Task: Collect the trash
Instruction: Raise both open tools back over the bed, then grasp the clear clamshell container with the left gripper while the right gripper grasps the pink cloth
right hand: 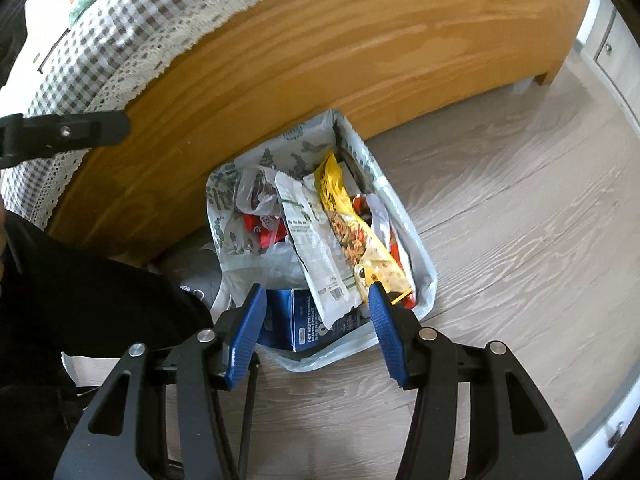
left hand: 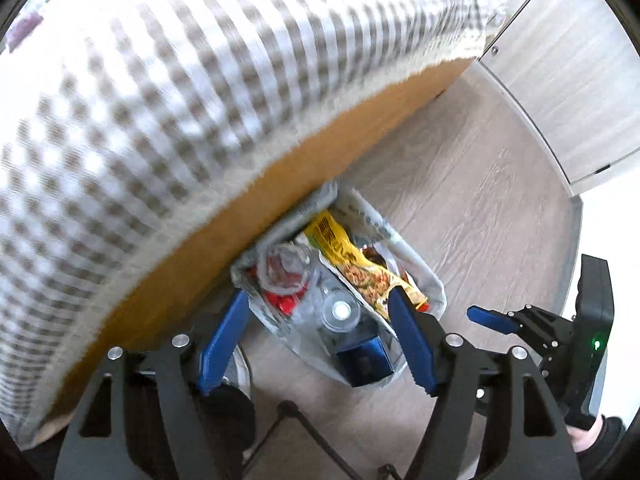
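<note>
The left gripper (left hand: 320, 332) points steeply downward, its blue fingers (left hand: 222, 344) spread wide with nothing between them. The right gripper (right hand: 316, 332) also tilts downward, jaws wide apart and empty. In the left view the right gripper (left hand: 520, 328) appears just beside, at the right.

The trash bag (right hand: 320, 216) stands on the wooden floor (right hand: 520, 260), directly against the side board of the bed (right hand: 320, 60). A checked bedcover (right hand: 100, 52) hangs over the top edge of the board. Inside the bag, a noodle wrapper (right hand: 352, 224) lies on the right, a printed pouch (right hand: 316, 248) beside it in the middle, crumpled plastic (right hand: 256, 196) on the left, and a pet supplement box (right hand: 296, 320) at the near end.
</note>
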